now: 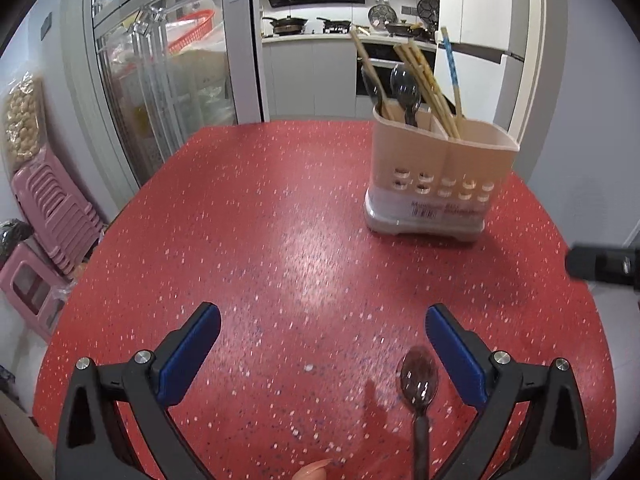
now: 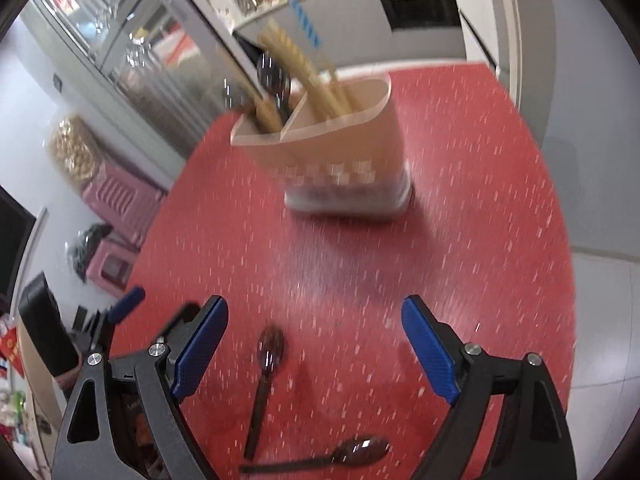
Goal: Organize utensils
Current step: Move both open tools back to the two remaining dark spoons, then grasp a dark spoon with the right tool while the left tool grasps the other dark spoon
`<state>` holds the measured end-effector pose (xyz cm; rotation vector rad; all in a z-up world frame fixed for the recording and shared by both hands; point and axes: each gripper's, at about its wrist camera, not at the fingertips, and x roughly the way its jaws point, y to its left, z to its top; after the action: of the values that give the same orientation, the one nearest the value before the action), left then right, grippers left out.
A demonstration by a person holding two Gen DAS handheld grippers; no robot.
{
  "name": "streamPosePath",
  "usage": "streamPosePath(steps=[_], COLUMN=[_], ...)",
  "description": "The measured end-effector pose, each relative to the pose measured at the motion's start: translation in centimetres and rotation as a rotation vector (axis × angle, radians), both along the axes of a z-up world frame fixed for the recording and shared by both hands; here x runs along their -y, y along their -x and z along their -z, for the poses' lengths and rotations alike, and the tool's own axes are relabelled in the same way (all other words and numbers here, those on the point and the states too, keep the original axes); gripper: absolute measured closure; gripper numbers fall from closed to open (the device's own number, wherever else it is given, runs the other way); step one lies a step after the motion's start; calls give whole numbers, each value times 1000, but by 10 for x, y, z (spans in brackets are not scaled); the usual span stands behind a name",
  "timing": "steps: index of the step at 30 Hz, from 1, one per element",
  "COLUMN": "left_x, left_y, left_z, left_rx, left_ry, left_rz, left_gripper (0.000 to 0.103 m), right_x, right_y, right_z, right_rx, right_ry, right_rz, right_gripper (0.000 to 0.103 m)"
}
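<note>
Spoons [image 2: 265,376] on my red tabletop [image 1: 280,220].
Both my tongs, left [image 1: 323,330] and right [image 2: 315,322], gape empty; caddy [image 1: 436,184] beyond.

Standing on the counter [image 1: 280,208], toward its far right: utensil holder [image 1: 440,184], with chopsticks [image 1: 424,80] and a spoon [image 1: 406,88] upright in its compartments. Lying near the front edge: two spoons [image 2: 264,376] [image 2: 340,456], close together.

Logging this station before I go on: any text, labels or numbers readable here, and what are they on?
No text can be read.
Barcode sticker low on the utensil holder: printed line and bars, too blurred to read.
Red packaging at the left edge of the right wrist view: yellow marks, too small to read.
</note>
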<state>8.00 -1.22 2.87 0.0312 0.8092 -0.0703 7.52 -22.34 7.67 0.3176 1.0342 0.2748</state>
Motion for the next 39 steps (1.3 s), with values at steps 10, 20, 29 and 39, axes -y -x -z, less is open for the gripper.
streamPosePath(steps=[10, 20, 29, 39], left_x=[-20, -30, -31, 2], left_y=[12, 15, 18, 25], left_z=[36, 54, 56, 56], left_rx=[-98, -151, -151, -180], left_ry=[40, 102, 112, 84], left_rz=[-22, -3, 10, 103], left_gripper=[0, 0, 0, 0], right_x=[-15, -6, -52, -46], right_y=[36, 59, 67, 68], right_z=[60, 95, 94, 82], right_rx=[-304, -498, -440, -280], right_ry=[45, -12, 204, 341], right_rz=[-16, 99, 11, -81], right_gripper=[13, 12, 25, 77])
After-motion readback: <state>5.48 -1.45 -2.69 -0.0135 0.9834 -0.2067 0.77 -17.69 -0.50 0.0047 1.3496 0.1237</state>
